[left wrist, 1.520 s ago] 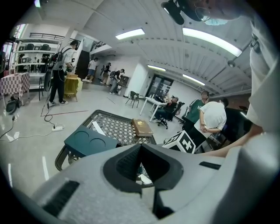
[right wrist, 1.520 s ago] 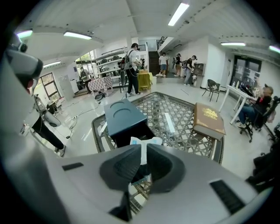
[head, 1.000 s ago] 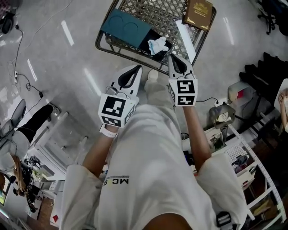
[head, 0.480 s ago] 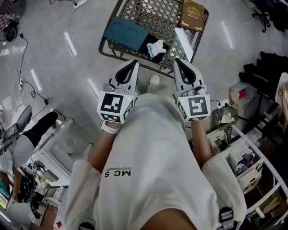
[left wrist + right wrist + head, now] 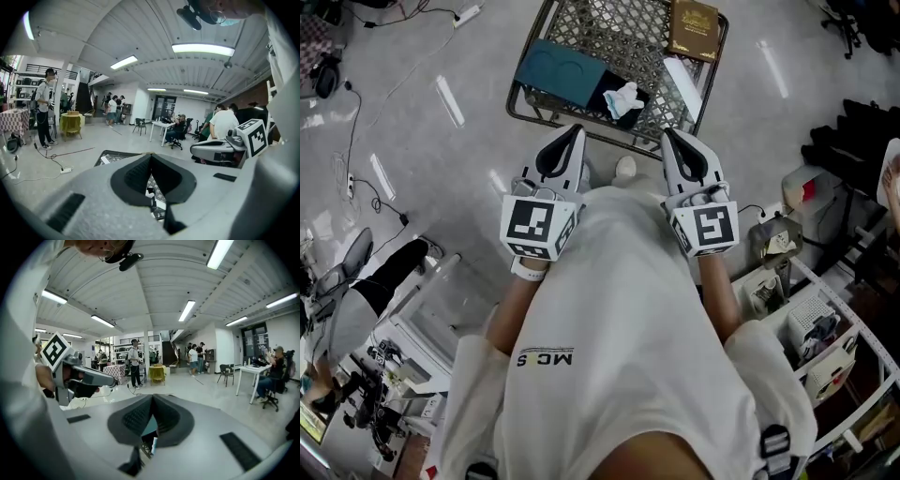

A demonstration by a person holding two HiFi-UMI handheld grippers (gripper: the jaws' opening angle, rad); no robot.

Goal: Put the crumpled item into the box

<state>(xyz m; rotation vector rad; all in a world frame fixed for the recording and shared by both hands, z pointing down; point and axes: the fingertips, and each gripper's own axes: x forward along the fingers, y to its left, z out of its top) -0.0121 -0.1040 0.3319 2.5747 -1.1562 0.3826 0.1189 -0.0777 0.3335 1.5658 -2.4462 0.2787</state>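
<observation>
White left gripper: by my waist, jaws closed together, empty.
Right gripper: alongside, jaws together, empty.
Ahead: crumpled item beside teal box in wire basket.

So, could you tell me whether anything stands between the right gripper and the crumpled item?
Only the mesh cart's near rim, seen from above. The crumpled item lies uncovered inside the cart, just ahead of the shut right gripper.

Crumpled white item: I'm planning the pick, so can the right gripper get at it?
Probably yes: the crumpled white item lies uncovered on the wire-mesh tray, nothing between it and the right gripper, whose jaws are shut.
</observation>
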